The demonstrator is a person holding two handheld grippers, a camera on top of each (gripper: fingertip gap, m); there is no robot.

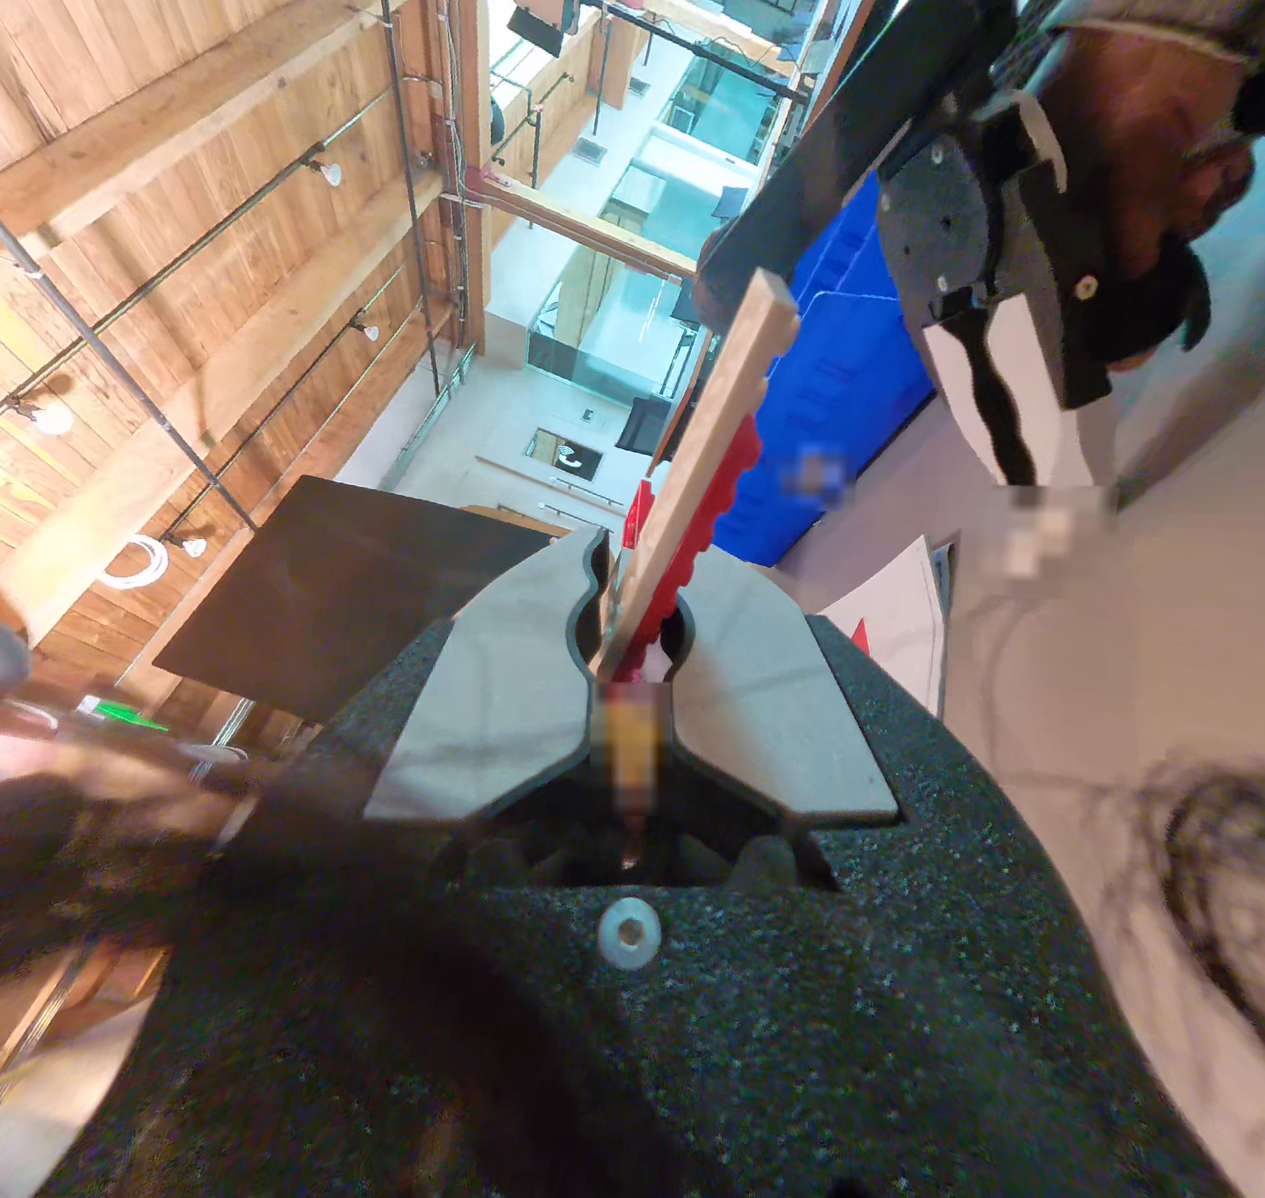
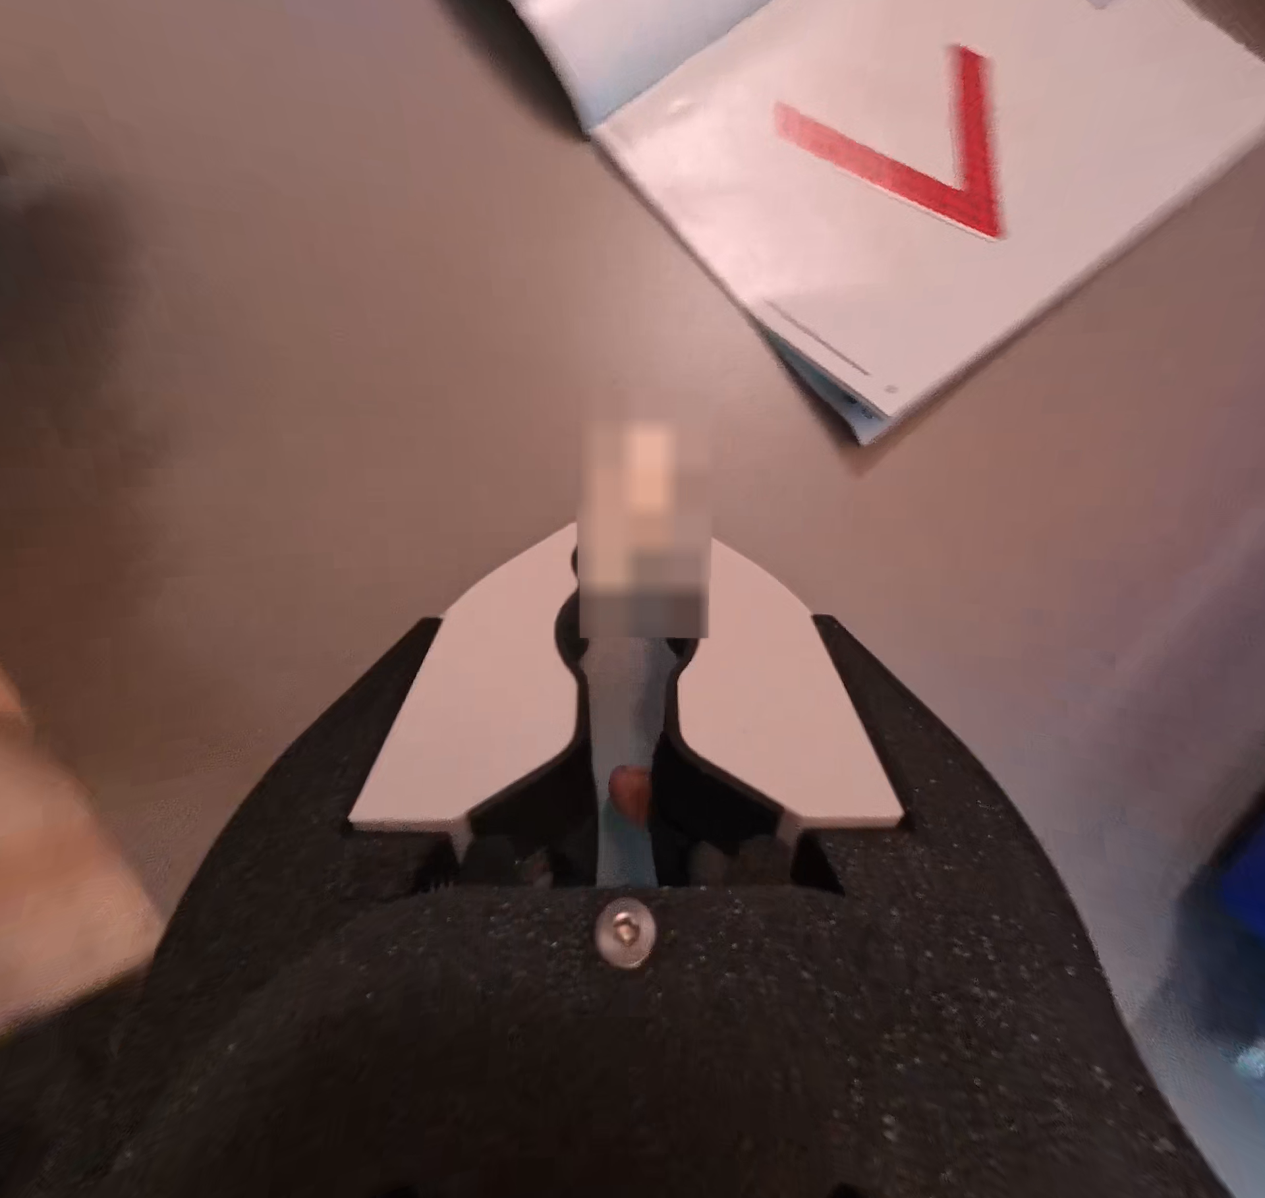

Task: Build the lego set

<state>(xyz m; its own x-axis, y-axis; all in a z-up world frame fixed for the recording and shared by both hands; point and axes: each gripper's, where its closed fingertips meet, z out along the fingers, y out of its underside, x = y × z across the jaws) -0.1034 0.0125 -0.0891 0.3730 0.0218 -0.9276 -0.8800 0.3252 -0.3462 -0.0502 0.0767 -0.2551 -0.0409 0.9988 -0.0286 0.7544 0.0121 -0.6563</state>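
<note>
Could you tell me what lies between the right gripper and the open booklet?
In the right wrist view, only bare brown tabletop separates the right gripper from the booklet.

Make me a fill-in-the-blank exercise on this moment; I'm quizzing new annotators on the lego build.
1. The left tool is shut on a tan plate with a ____ studded piece attached to it.
2. Behind that assembly stands a ____ plastic bin.
3. On the table, the open instruction booklet shows a red ____-shaped figure.
4. The right tool holds a slim ____ piece.

Missing words: red; blue; V; grey
</note>
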